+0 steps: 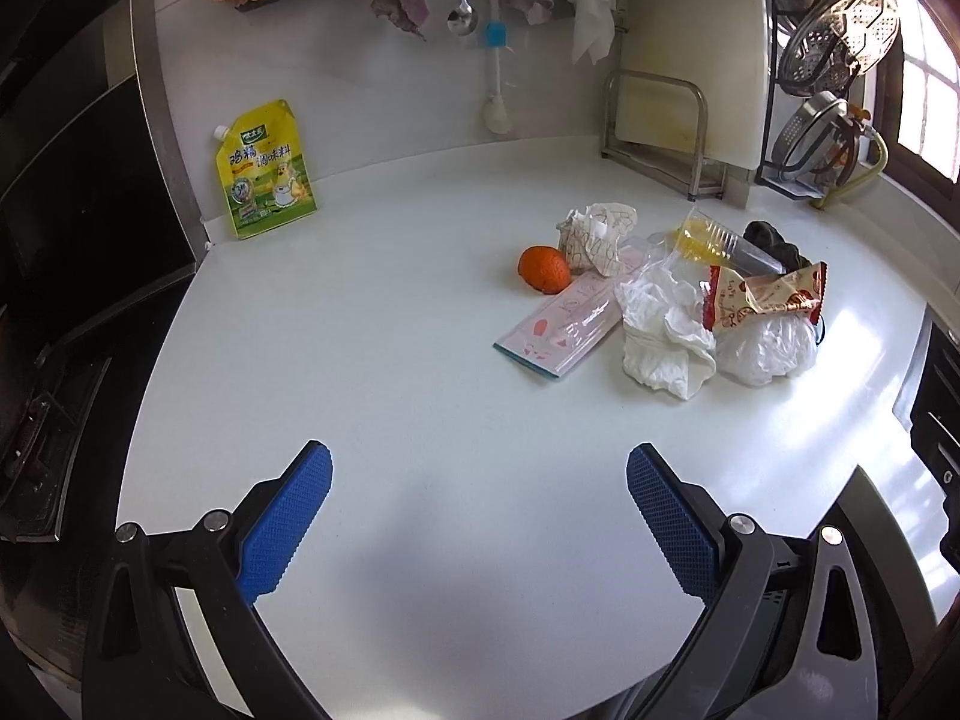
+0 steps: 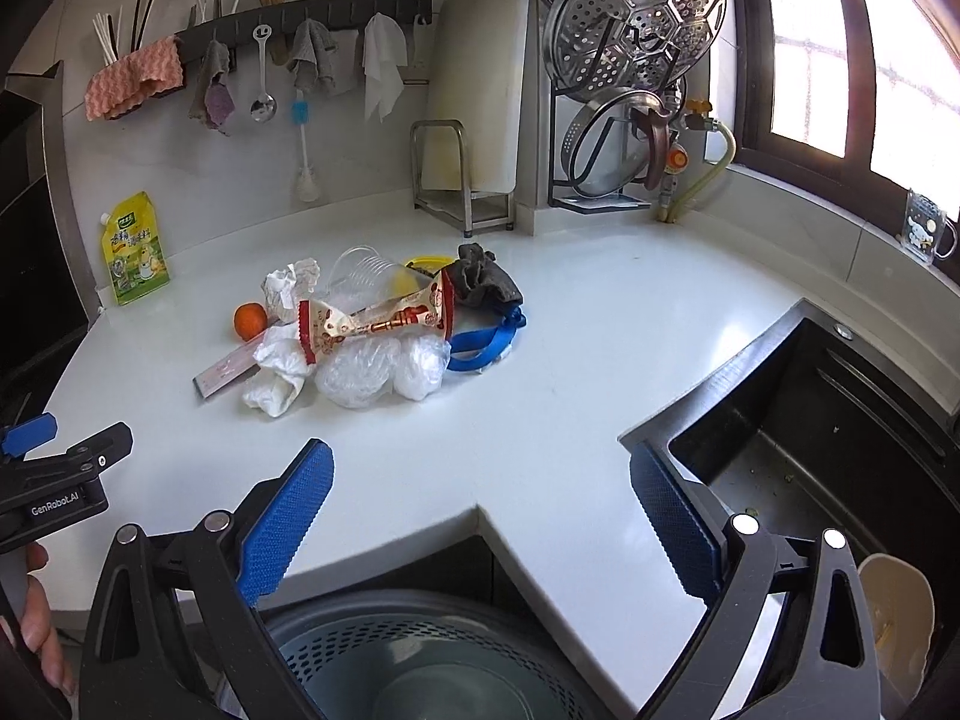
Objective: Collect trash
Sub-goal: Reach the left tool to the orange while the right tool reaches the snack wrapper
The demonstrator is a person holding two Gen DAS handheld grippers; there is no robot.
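A pile of trash lies on the white counter (image 1: 372, 360): an orange (image 1: 543, 269), a pink flat packet (image 1: 561, 327), crumpled white tissue (image 1: 666, 336), a red snack wrapper (image 1: 762, 297), a clear plastic bag (image 1: 768, 345), a plastic cup (image 1: 714, 240) and crumpled paper (image 1: 594, 234). My left gripper (image 1: 479, 480) is open and empty, well short of the pile. My right gripper (image 2: 480, 480) is open and empty above the counter's front edge. The pile also shows in the right wrist view, with the wrapper (image 2: 372, 318), bag (image 2: 384, 372) and a dark cloth (image 2: 486, 282).
A grey bin (image 2: 420, 654) stands below the counter edge under my right gripper. A dark sink (image 2: 828, 438) is at the right. A yellow seasoning pouch (image 1: 264, 171) leans on the back wall. A cutting board rack (image 1: 660, 126) and a lid rack (image 2: 630, 78) stand behind.
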